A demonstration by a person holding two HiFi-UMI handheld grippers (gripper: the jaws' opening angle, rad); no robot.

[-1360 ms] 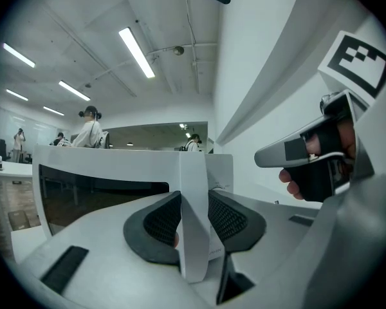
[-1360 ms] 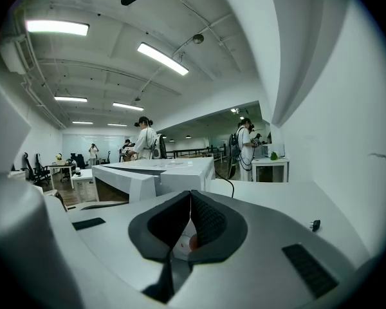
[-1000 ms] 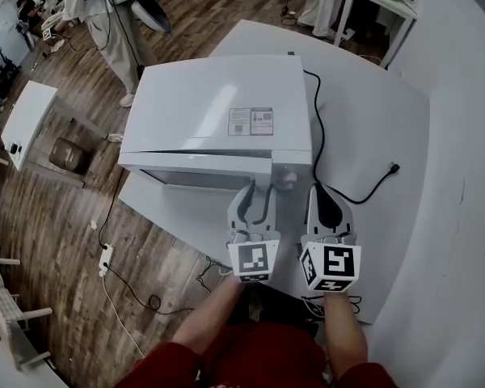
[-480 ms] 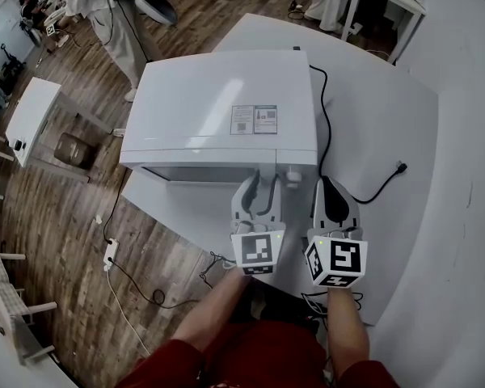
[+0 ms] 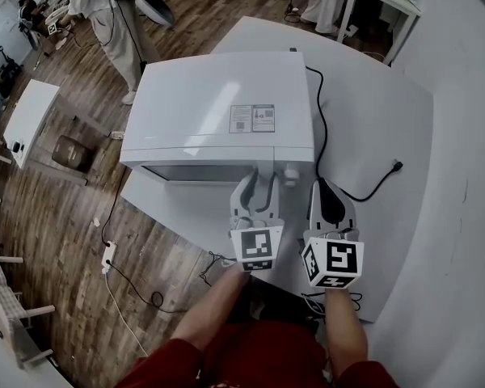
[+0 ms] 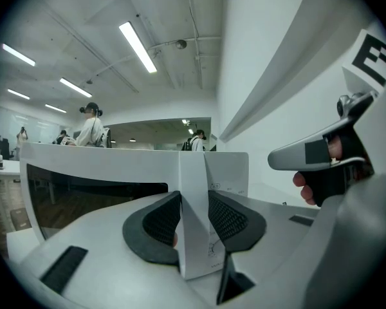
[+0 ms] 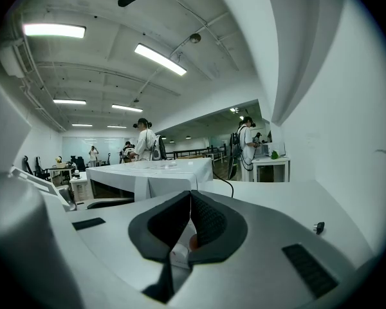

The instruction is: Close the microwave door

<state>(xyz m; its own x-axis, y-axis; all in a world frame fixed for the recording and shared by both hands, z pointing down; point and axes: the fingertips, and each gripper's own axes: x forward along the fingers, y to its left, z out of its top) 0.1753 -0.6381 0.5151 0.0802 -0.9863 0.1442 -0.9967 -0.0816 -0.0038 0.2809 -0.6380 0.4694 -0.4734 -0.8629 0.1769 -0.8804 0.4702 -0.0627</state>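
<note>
The white microwave (image 5: 226,103) stands on a white table (image 5: 388,136), and its door (image 5: 198,172) lies flush with the front. My left gripper (image 5: 259,186) reaches to the door's right edge. In the left gripper view the pads (image 6: 159,221) press on both sides of that white edge (image 6: 193,192), with the dark window (image 6: 96,192) to its left and the control panel (image 6: 230,172) to its right. My right gripper (image 5: 322,191) hovers just right of the microwave over the table. Its jaws (image 7: 190,217) are shut with nothing between them.
A black power cord (image 5: 319,128) runs from the microwave's back along its right side to a loose plug (image 5: 394,167). The table's near edge lies just below the door. A person (image 5: 105,14) stands at the far left, and a power strip (image 5: 107,255) lies on the wooden floor.
A second ago the door stood slightly ajar, with a gap along its top. It has since swung in against the front. Both grippers have hardly shifted.
</note>
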